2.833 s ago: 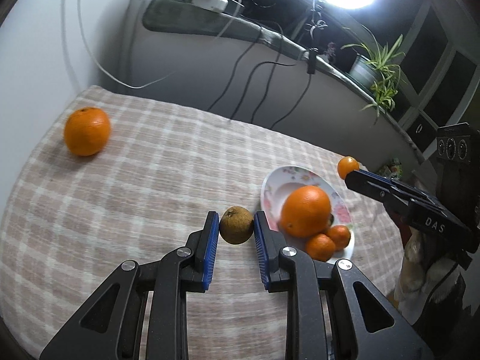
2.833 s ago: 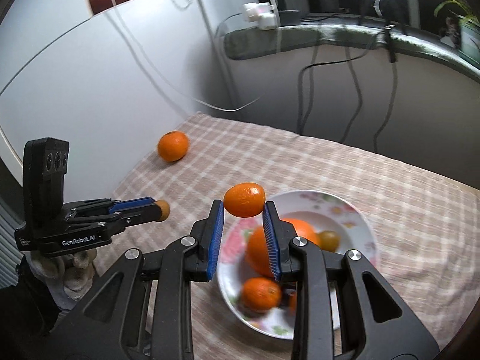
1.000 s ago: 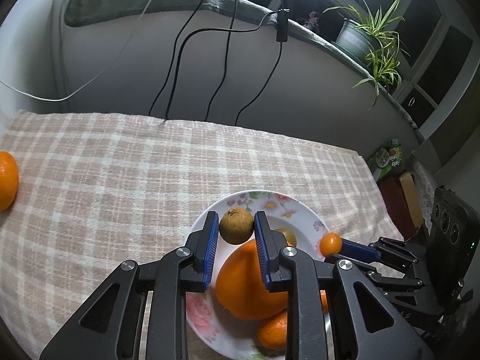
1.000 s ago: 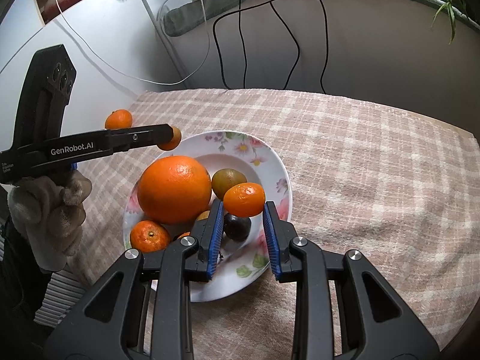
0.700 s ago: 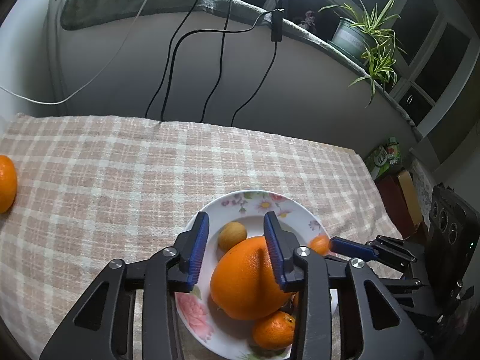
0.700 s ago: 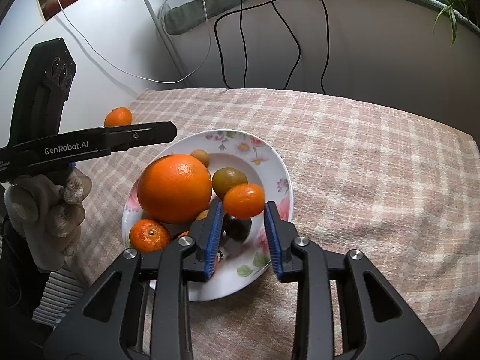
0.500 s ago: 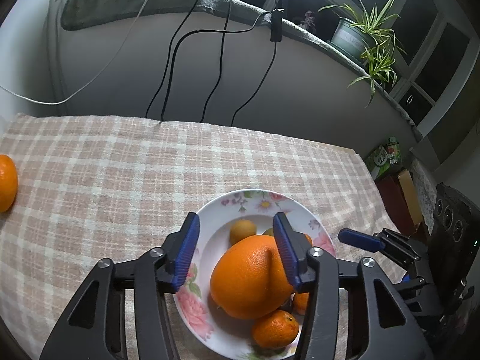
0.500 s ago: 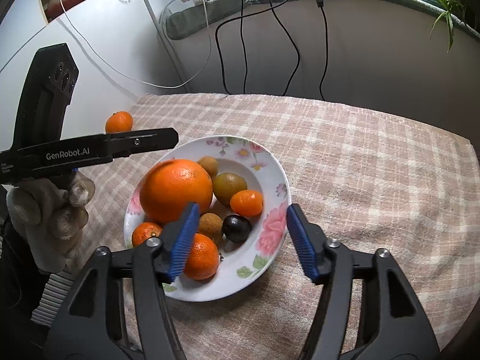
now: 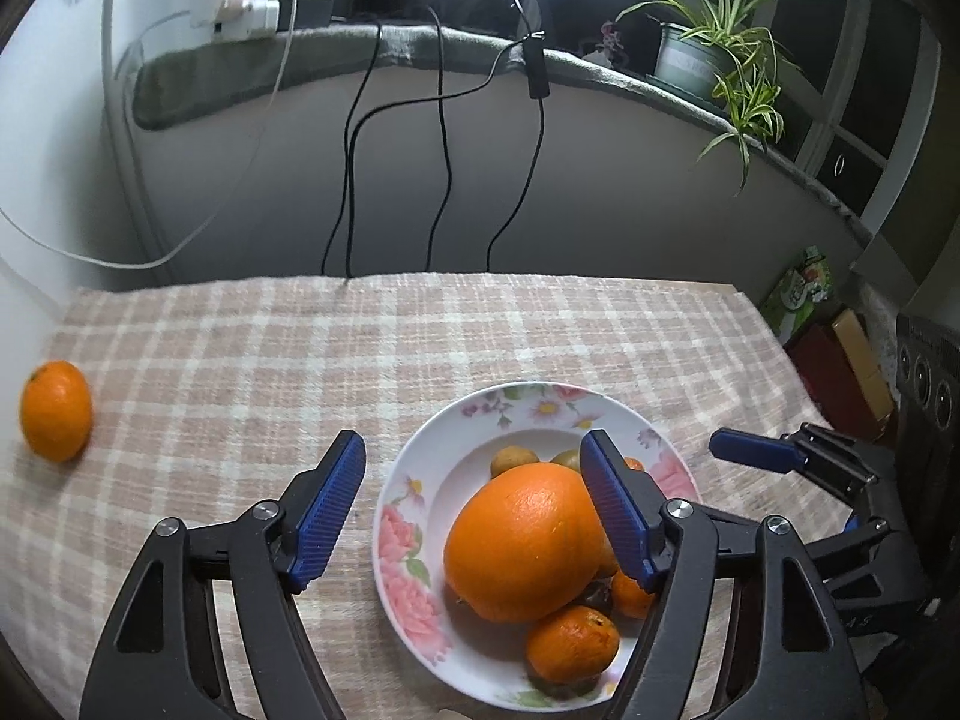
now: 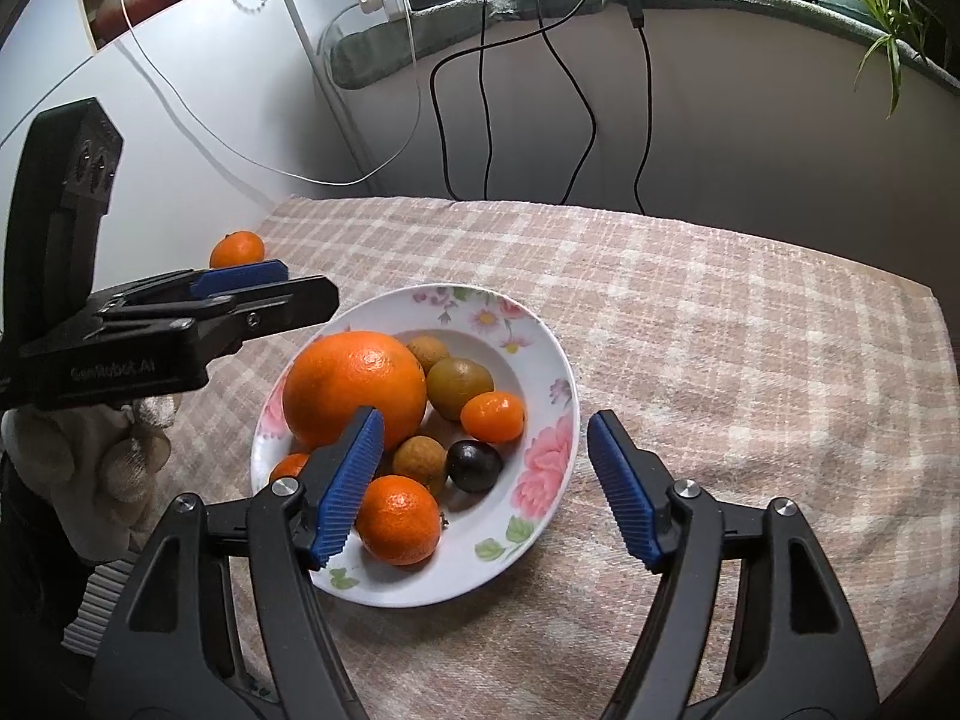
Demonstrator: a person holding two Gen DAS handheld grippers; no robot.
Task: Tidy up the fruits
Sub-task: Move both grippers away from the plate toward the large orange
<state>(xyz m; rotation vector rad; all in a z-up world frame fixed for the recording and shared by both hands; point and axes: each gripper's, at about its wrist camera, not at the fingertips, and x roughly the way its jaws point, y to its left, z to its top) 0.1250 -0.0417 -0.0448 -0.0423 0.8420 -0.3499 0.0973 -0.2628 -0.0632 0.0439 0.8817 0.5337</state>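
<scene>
Both tools spread wide and holding nothing, left tool (image 9: 471, 504), right tool (image 10: 485, 483), over plate (image 10: 540, 372) rim

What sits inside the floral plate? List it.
In the floral plate: a big orange, three small oranges, two brown fruits, a greenish one, a dark one. Anything under the pile is hidden.

Bare checked worktop (image 9: 240, 360) lies open from my 9 to 12 o'clock, save a lone orange (image 9: 55, 418) at 9. The heaped plate (image 10: 540, 360) and big orange (image 10: 354, 387) block my 12.
</scene>
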